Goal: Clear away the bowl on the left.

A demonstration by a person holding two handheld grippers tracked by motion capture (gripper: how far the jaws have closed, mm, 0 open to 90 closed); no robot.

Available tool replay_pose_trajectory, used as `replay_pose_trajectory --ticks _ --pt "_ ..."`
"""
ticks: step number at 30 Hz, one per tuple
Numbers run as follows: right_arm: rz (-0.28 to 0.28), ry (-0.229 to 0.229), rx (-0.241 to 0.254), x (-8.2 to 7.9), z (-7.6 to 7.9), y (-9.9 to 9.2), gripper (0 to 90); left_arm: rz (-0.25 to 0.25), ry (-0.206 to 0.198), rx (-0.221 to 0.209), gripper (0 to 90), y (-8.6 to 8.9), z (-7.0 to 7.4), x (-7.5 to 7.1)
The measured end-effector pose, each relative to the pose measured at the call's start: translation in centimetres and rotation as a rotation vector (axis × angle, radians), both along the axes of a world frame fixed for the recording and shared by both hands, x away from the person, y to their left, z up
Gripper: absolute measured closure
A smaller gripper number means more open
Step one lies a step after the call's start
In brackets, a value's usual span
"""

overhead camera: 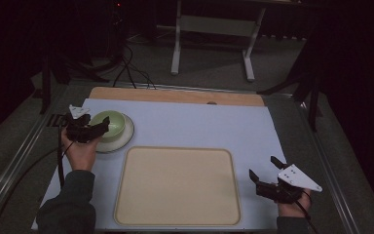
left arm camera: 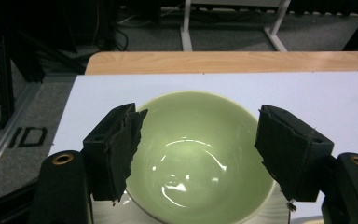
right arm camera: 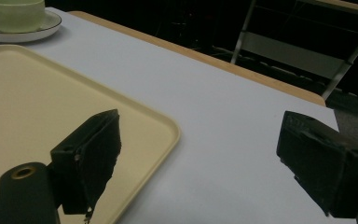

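While the left gripper (left arm camera: pixel 196 154) fingers straddle the green bowl (left arm camera: pixel 196 154) rim unclosed, right gripper (overhead camera: pixel 268 175) gapes empty.

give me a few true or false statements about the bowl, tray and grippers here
1. The green bowl sits on a white plate. True.
2. The left gripper is shut on the bowl. False: its jaws stand open on either side of the bowl.
3. The cream tray holds the bowl. False: it is bare; the bowl is beyond its far left corner.
4. The right gripper is open, right of the tray. True.
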State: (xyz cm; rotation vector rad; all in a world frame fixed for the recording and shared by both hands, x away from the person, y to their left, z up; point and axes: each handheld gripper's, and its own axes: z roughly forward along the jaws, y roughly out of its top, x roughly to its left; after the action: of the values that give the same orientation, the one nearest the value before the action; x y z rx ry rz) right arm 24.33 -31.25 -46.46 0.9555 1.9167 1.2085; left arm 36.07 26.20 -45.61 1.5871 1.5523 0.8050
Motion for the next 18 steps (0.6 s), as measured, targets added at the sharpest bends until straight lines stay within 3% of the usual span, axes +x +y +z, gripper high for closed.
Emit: replay_pose_trajectory --ticks 18 --pt "0.001 0.004 -0.001 0.0 0.0 0.0 13.3 0.05 0.132 0.023 34.7 1.2 -2.1 1.9"
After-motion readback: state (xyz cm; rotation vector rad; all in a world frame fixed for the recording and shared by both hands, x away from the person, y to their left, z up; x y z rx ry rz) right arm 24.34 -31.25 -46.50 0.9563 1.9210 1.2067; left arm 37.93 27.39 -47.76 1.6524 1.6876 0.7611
